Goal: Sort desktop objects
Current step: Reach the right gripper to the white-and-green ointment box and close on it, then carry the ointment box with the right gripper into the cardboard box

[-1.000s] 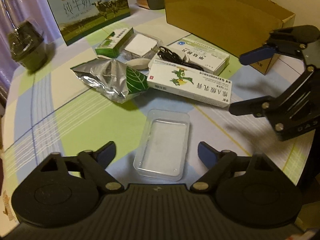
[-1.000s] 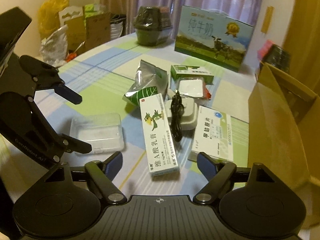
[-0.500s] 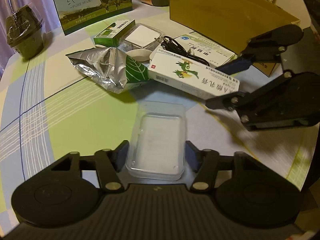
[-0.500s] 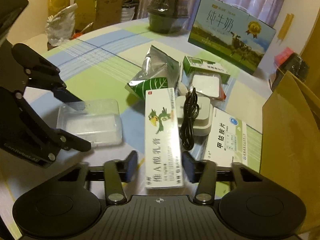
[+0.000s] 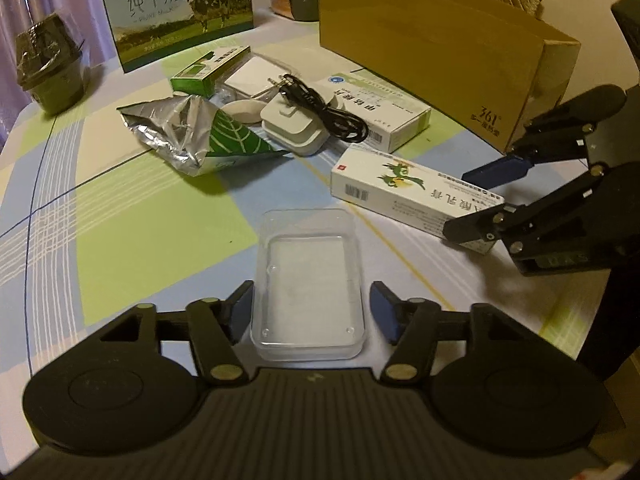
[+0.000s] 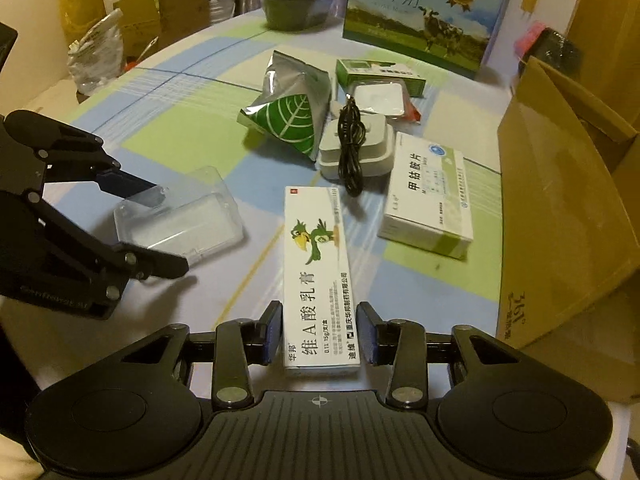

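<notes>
A clear plastic case (image 5: 308, 280) lies lengthways between the fingers of my left gripper (image 5: 312, 308), which is shut on its near end. In the right wrist view the same clear case (image 6: 176, 220) sits in the left gripper (image 6: 168, 232), a little tilted over the tablecloth. My right gripper (image 6: 320, 334) is shut on the near end of a long white ointment box (image 6: 318, 264) with a green bird on it. From the left wrist view, the ointment box (image 5: 408, 188) sticks out of the right gripper (image 5: 456, 206), apart from the pile.
A pile sits mid-table: a foil bag (image 5: 188, 136), a white charger (image 5: 292, 128) with a black cable (image 5: 320, 108), a white medicine box (image 5: 384, 112) and a small green box (image 5: 204, 72). An open cardboard box (image 5: 440, 60) stands right. A milk carton (image 5: 176, 8) and a dark pot (image 5: 52, 68) stand behind.
Both grippers were open a second ago and have since closed, left on the clear case, right on the ointment box. The ointment box has been drawn away from the pile.
</notes>
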